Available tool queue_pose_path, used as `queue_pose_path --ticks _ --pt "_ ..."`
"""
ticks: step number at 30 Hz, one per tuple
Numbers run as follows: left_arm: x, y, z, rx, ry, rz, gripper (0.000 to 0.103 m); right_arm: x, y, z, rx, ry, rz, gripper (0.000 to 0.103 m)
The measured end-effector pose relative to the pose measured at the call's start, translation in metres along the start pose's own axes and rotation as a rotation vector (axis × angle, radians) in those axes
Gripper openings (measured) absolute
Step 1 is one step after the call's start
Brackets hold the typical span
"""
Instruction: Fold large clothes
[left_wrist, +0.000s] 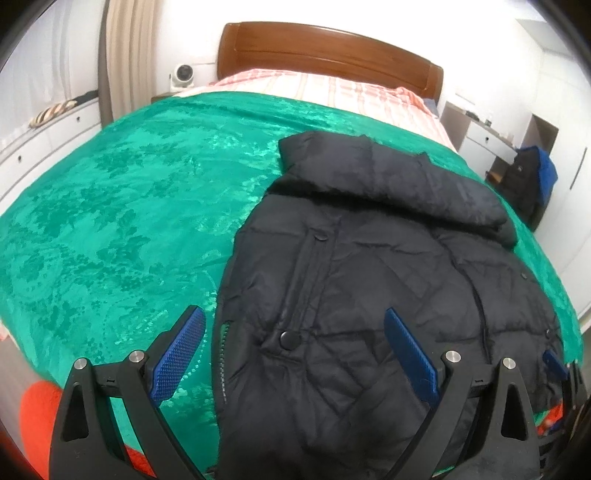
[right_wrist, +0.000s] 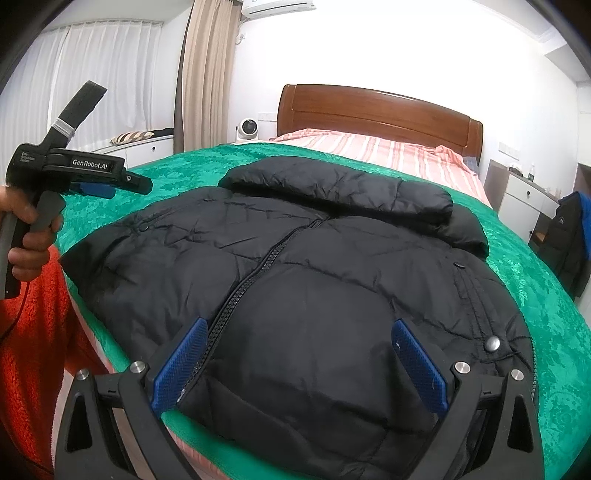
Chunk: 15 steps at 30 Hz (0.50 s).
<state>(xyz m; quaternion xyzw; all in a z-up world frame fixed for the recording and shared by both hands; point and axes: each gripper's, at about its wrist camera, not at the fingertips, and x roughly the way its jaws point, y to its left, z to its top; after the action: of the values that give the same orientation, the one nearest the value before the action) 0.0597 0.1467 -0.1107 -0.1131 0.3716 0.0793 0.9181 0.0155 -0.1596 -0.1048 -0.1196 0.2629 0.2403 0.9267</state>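
A black puffer jacket (left_wrist: 369, 280) lies front up on the green bedspread (left_wrist: 110, 206), zipped, its hood toward the headboard. My left gripper (left_wrist: 295, 350) is open and empty, hovering over the jacket's lower left edge. In the right wrist view the jacket (right_wrist: 295, 280) fills the middle of the bedspread (right_wrist: 546, 295). My right gripper (right_wrist: 299, 354) is open and empty above the jacket's hem, near the zipper (right_wrist: 251, 280). The left gripper also shows in the right wrist view (right_wrist: 110, 186), held in a hand at the left, above the bed edge.
A wooden headboard (right_wrist: 376, 110) and striped pink sheet (right_wrist: 369, 147) lie beyond the bedspread. A white fan (right_wrist: 246, 128) stands at the back left. A white nightstand (right_wrist: 524, 199) and a dark garment on a chair (right_wrist: 570, 240) stand right of the bed. Curtains hang at the left.
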Motion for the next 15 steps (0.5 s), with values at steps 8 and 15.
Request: queue_pose_path --ticks 8,15 --pt "0.0000 0.0007 -0.0013 -0.003 -0.003 0.015 0.098 0.0003 -0.0001 -0.0002 0.002 0.000 -0.002 0.099" --pt "-0.0012 -0.0025 -0.0022 0.010 -0.008 0.024 0.098 0.0007 0.0002 -0.0005 0.002 0.000 -0.002 0.099"
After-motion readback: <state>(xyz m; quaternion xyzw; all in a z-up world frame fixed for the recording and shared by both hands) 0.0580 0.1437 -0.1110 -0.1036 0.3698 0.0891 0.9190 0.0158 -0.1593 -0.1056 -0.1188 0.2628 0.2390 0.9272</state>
